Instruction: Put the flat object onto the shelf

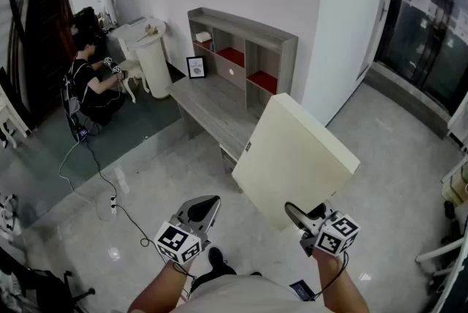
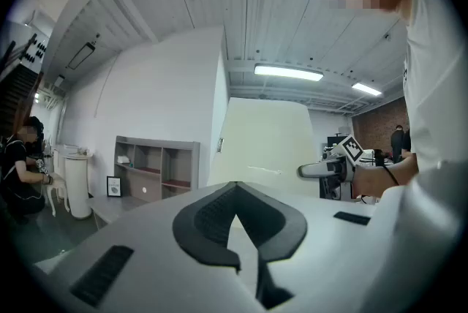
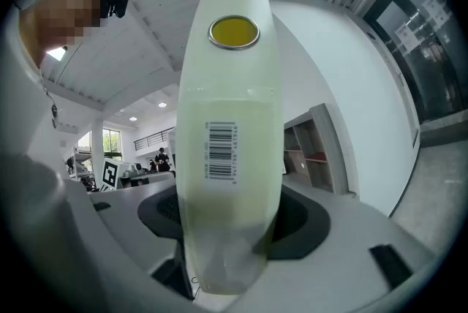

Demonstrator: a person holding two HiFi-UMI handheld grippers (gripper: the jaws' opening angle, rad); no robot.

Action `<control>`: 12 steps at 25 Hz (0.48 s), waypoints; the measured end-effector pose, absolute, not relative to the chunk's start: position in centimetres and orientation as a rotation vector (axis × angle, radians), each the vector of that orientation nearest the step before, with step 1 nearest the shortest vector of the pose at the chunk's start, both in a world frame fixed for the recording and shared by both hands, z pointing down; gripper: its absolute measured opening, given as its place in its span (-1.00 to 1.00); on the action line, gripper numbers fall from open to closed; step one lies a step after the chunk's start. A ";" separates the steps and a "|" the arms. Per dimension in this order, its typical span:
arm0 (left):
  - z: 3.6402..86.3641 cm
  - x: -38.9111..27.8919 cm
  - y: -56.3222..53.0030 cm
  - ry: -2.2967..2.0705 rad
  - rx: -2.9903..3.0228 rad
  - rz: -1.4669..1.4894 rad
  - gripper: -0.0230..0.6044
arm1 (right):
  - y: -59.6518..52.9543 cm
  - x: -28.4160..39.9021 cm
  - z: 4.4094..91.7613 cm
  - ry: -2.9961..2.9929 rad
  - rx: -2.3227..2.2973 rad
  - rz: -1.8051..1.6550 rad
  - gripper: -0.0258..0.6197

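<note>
The right tongs clamp one edge of the cream flat object, holding it tilted in the air over the floor, in front of the grey shelf. The left tongs are pressed together with nothing between them, beside the flat object and farther from the shelf.

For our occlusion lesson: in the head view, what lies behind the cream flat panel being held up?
Beyond the cream flat panel stand the grey shelf unit and its low bench. The panel hides the bench's near end and some floor; anything lying there is unseen.
</note>
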State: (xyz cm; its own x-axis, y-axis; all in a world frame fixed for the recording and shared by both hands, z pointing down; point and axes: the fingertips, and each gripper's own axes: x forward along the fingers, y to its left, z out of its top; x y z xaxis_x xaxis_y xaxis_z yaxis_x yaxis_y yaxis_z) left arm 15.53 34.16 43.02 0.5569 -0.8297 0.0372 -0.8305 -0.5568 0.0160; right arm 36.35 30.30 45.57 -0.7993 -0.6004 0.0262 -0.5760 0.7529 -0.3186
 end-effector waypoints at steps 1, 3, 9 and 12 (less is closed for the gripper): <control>43.0 15.5 34.2 -1.465 2.744 0.040 -0.89 | 30.3 36.4 45.5 2.863 -0.964 -0.484 -0.03; 42.8 15.4 34.3 -1.468 2.745 0.039 -0.89 | 30.4 36.4 45.4 2.855 -0.967 -0.486 -0.03; 42.0 14.6 33.9 -1.471 2.750 0.024 -0.89 | 29.6 36.3 44.8 2.853 -0.991 -0.471 -0.03; 42.3 13.9 33.5 -1.469 2.745 0.024 -0.89 | 29.0 35.7 44.9 2.852 -0.994 -0.479 -0.03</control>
State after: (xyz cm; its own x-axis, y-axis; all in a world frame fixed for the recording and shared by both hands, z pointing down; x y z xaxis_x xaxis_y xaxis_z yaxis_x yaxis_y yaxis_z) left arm 13.91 33.52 42.35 0.5547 -0.8316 0.0273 -0.8321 -0.5544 0.0177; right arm 35.73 28.97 44.89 -0.7856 -0.6183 0.0236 -0.5921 0.7402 -0.3188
